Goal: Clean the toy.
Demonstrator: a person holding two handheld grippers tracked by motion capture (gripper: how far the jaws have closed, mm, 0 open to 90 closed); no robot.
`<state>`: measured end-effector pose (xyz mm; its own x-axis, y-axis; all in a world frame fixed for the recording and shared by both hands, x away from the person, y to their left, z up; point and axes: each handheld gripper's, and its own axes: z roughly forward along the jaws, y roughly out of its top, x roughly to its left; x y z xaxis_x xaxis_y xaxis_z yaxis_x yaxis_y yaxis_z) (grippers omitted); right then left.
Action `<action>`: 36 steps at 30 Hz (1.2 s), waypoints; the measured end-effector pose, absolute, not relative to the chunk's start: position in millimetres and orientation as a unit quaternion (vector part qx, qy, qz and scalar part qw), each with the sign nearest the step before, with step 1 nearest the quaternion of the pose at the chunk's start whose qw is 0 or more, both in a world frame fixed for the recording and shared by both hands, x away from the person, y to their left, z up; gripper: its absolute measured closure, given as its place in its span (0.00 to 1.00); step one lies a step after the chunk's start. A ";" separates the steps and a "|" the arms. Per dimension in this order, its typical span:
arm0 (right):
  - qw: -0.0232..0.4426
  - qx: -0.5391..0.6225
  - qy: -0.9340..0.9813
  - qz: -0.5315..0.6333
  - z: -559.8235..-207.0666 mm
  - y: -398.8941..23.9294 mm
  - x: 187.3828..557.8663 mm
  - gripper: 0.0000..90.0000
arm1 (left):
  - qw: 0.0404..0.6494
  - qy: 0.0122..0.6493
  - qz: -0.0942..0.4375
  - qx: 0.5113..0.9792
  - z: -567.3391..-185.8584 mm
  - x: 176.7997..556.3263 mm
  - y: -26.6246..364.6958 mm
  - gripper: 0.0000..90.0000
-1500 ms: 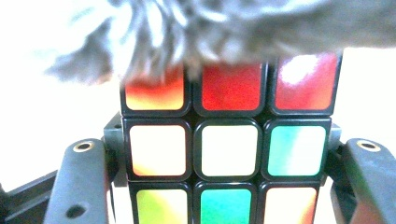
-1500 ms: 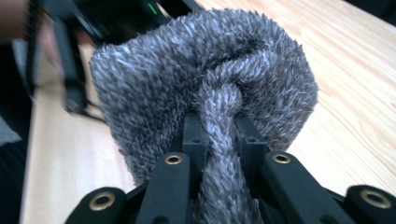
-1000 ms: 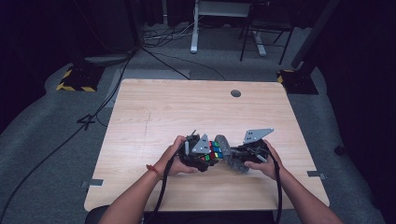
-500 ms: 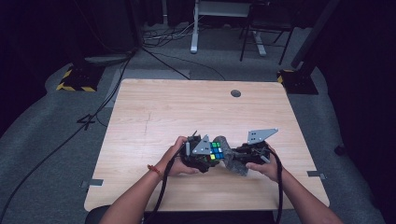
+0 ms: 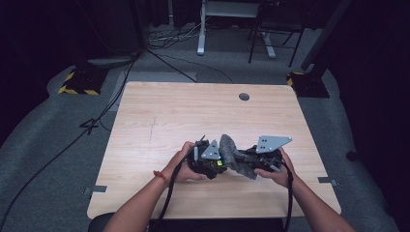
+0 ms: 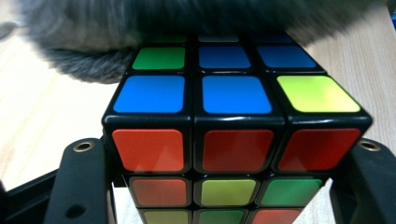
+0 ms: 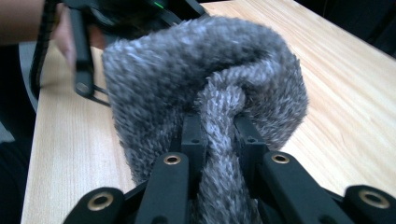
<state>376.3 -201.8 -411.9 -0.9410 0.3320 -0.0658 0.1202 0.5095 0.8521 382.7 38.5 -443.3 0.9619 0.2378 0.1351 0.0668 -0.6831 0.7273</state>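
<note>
Between the clamped jaws of the left gripper [image 6: 224, 186] sits the puzzle cube [image 6: 233, 140]; just beyond, the right gripper [image 7: 219, 140], pinched shut on the grey fuzzy cloth [image 7: 205, 79], drapes it over the cube's far face, seemingly mid-wipe; next, drag it across

Evenly lit from above on the pale wooden table [image 5: 169, 111]; dark, murky surroundings beyond its edges. Soft, faint shadows beneath the hands. Mild glare on the cube [image 6: 236, 121] stickers, sharply focused. Motion-blurred grey cloth [image 7: 201, 79] up close, table's far corner out of focus.
</note>
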 end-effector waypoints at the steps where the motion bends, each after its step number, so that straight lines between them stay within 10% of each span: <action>1: 0.115 0.120 0.865 0.474 -410.3 -198.1 373.8 0.87 | 0.387 0.081 0.112 0.912 -444.4 382.8 36.9 0.37; 15: 0.157 0.127 0.881 0.428 -413.6 -182.6 378.8 0.87 | 0.366 0.076 0.115 0.921 -448.6 379.6 30.7 0.37; 36: 0.067 0.151 0.852 0.496 -423.6 -204.9 383.4 0.87 | 0.410 0.074 0.111 0.902 -439.4 379.7 43.5 0.36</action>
<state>383.4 -204.9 -423.6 -0.9453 0.3241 0.0359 0.1911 0.4614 0.8664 379.7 43.5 -439.4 0.9647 0.2235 0.1390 0.0421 -0.6525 0.7566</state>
